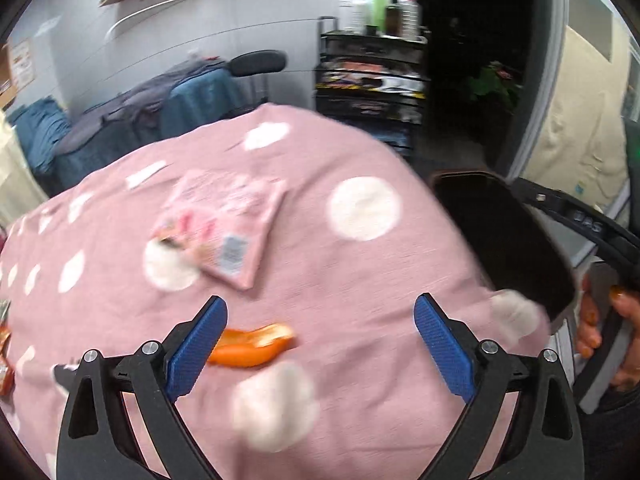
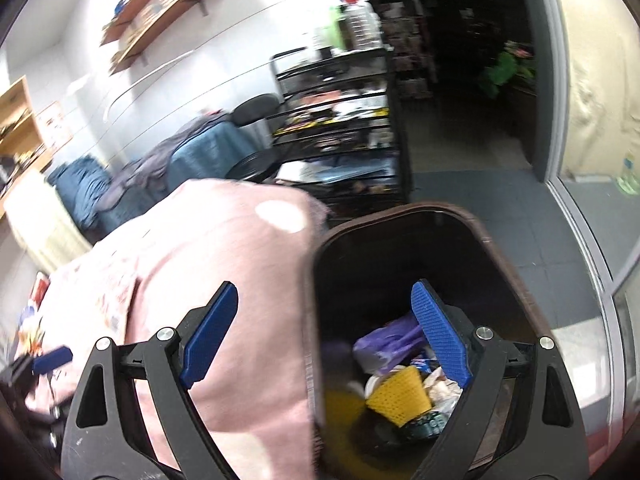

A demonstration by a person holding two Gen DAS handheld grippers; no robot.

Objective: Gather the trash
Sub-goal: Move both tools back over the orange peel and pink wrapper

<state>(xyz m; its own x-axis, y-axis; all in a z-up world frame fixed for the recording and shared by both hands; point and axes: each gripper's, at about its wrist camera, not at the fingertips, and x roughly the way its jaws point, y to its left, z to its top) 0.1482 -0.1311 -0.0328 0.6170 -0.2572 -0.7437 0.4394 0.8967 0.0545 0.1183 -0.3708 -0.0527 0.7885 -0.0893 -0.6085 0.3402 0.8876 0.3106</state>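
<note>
Trash on the desk: orange wrapper (image 1: 256,345) lies on the pink dotted cloth (image 1: 360,280) just ahead of the left hand-held gripper (image 1: 320,344), nearer its left pad, with a pink printed packet (image 1: 224,224) farther out and more wrappers (image 1: 5,356) at the cloth's left edge. Dark bin (image 2: 516,280) stands right beside the desk edge, already holding a purple bag (image 2: 384,346), a yellow mesh piece (image 2: 400,398) and other scraps. Left hand-held gripper jaws wide apart, nothing between the pads; right hand-held gripper (image 2: 324,344) likewise wide and empty, hanging over the cloth edge and the bin mouth; view blurred.
</note>
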